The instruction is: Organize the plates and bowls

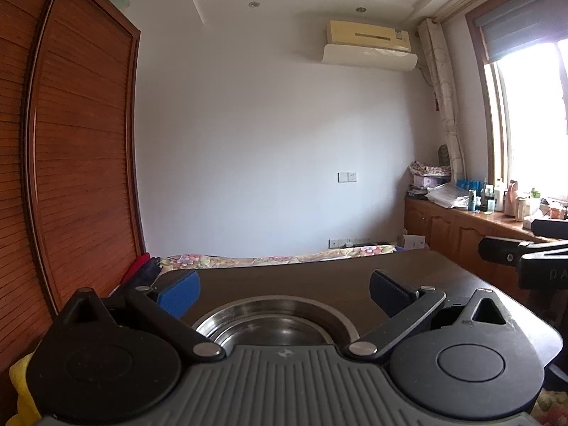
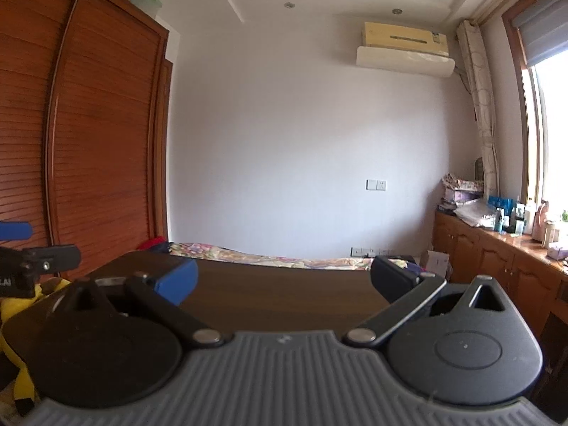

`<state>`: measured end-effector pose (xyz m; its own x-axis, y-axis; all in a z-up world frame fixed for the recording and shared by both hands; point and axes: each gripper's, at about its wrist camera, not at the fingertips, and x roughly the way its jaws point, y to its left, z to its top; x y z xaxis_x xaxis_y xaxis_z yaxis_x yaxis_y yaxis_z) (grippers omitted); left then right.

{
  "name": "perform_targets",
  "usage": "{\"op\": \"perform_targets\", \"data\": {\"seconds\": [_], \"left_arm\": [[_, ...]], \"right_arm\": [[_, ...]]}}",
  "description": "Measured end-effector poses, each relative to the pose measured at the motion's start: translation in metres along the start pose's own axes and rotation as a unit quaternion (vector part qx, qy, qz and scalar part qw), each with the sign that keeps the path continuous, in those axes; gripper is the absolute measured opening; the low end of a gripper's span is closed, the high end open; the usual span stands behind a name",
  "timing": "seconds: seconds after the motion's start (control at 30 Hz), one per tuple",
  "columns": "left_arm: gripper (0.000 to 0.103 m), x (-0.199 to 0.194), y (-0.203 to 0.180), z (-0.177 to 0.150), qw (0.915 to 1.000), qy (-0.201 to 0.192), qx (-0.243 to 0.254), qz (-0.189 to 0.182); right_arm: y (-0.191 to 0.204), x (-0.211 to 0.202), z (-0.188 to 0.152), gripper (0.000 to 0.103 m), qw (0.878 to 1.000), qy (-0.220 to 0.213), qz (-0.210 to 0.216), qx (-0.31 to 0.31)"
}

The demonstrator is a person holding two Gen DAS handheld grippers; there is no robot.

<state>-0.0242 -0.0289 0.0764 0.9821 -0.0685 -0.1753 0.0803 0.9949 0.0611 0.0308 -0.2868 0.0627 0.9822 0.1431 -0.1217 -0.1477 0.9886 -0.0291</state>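
Left gripper (image 1: 284, 289): jaws spread wide, nothing between the pads; held low and near level over the bowl, likely lining up on its rim.
Bowl (image 1: 273, 319): at the near edge of the desk (image 1: 319, 277), just below the left gripper's jaws; round, polished steel, stepped inner wall, flat bottom.
Right gripper (image 2: 284, 280): jaws wide open, empty; bare desk ahead, so probably waiting.
Pads: blue, ribbed, soft-looking, suited to slick metal.
Desk: dark wood, smooth, rounded corners.
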Motion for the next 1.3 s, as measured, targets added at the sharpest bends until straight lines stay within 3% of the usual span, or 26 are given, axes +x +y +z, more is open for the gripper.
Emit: {"op": "perform_targets", "data": {"seconds": [0.6, 1.3], "left_arm": [[0.103, 0.013, 0.010, -0.030, 0.9992, 0.035, -0.009, 0.017], [0.103, 0.015, 0.012, -0.031, 0.9991, 0.037, -0.010, 0.020]], "right_arm": [[0.005, 0.000, -0.019, 0.103, 1.000, 0.012, -0.013, -0.002], [0.003, 0.003, -0.020, 0.103, 1.000, 0.022, -0.011, 0.007]]}}
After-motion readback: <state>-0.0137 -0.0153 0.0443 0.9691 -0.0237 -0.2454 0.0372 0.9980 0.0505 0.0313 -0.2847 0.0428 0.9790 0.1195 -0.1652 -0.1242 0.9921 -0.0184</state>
